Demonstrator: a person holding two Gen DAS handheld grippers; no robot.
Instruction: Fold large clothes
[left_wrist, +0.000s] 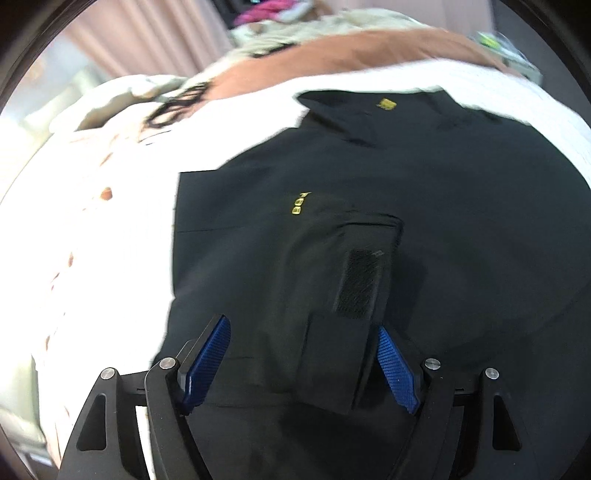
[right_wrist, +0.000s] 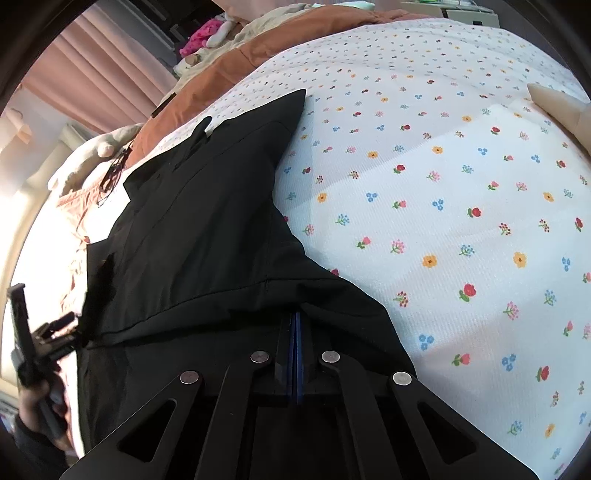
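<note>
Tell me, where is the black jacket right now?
The black jacket lies spread on the flowered bedsheet. In the left wrist view it fills the middle, under the open left gripper; in the right wrist view the right gripper pinches its edge.

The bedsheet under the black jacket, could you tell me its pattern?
White bedsheet with small multicoloured flowers, clearest in the right wrist view.

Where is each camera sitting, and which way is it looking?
Left wrist: sits on the left gripper, looking down its open blue-padded fingers at the black fabric jacket.
Right wrist: sits on the right gripper, shut on the jacket's edge, facing across the white flowered bedsheet; the person's left hand shows.
Both see the jacket and sheet.
</note>
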